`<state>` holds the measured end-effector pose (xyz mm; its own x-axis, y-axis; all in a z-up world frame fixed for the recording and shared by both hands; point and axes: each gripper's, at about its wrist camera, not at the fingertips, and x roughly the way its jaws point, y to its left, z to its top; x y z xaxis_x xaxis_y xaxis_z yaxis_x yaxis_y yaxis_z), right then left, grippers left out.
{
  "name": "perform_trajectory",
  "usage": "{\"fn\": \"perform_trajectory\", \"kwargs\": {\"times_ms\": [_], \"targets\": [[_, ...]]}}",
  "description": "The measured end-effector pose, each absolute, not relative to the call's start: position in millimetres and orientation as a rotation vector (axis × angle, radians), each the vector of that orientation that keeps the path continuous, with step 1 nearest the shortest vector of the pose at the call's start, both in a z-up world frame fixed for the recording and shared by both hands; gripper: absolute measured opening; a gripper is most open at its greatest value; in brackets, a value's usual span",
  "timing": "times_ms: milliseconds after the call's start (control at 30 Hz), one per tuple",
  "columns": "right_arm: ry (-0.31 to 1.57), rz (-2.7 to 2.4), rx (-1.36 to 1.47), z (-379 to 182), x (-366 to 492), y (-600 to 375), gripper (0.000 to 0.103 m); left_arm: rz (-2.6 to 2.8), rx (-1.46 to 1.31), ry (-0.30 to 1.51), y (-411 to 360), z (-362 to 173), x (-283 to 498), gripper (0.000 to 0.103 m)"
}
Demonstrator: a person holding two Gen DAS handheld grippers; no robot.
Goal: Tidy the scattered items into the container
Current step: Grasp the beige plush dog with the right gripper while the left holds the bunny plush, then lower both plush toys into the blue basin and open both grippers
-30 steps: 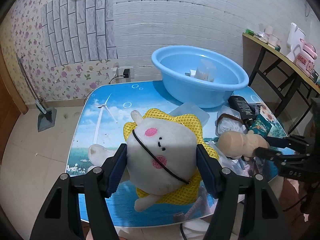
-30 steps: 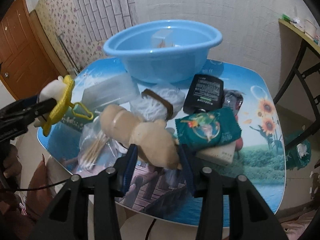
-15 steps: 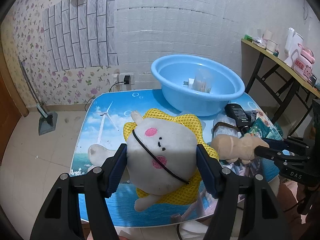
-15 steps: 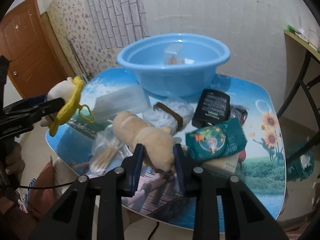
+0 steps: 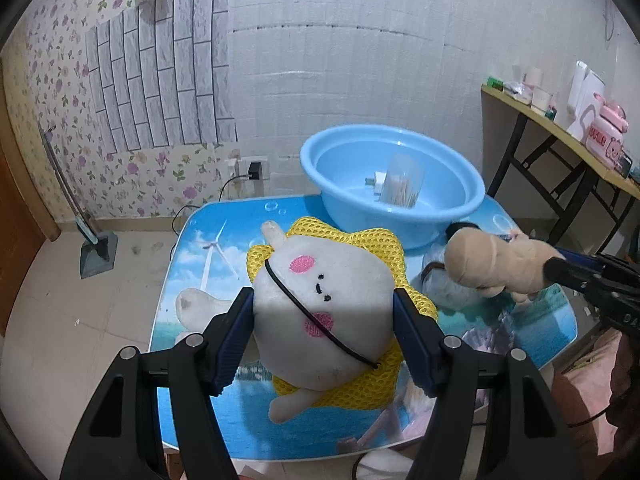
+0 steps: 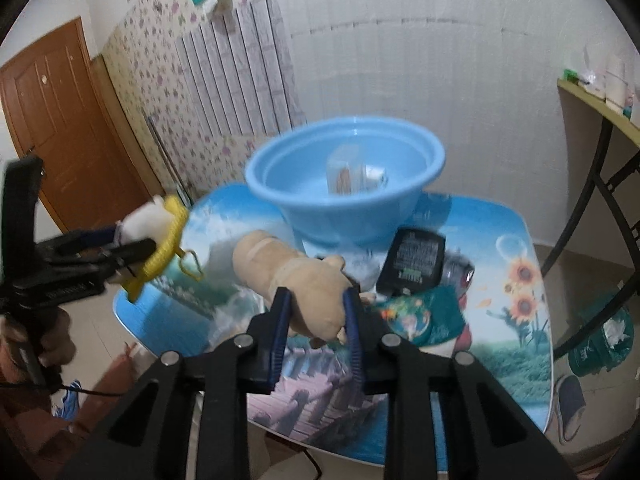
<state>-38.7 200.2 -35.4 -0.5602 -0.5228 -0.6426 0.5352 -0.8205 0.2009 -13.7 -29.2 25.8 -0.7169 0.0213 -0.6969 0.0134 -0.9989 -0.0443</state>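
My left gripper (image 5: 322,320) is shut on a white plush with pink cheeks and a yellow mesh collar (image 5: 320,300), held above the table; the same plush (image 6: 160,224) shows at the left of the right wrist view. My right gripper (image 6: 316,320) is shut on a tan plush toy (image 6: 296,280), lifted off the table; it appears at the right of the left wrist view as the tan plush (image 5: 492,264). The blue basin (image 5: 396,188) stands at the table's far side with a clear jar (image 6: 346,174) inside it.
On the picture-printed table (image 6: 500,320) lie a black bottle (image 6: 414,260), a green packet (image 6: 420,316) and a white bundle with a brown band (image 5: 452,288). A wooden side table (image 5: 560,136) stands at the right, a door (image 6: 52,120) at the left.
My right gripper closed tight on the tan plush and lifted it off the table toward the basin. My left gripper rose a little with the white plush.
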Motion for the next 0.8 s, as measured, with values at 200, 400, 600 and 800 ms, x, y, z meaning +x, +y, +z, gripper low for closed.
{"fn": "perform_trajectory", "kwargs": {"times_ms": [200,400,600,800], "targets": [[0.013,-2.364,0.891,-17.3,-41.9,202.2,0.026,2.912,-1.163,-0.052,-26.2,32.0,-22.6,0.067],[0.002,-2.379,0.862,-8.3,-59.4,198.8,0.026,2.924,-1.135,-0.039,-25.9,42.4,-40.7,0.067],[-0.006,-2.392,0.865,-10.3,-83.8,194.9,0.025,2.925,-1.116,-0.008,-19.7,48.9,-70.2,0.067],[-0.028,-2.396,0.84,-8.0,-106.4,190.7,0.024,2.899,-1.105,0.024,-7.0,49.0,-104.9,0.067]]}}
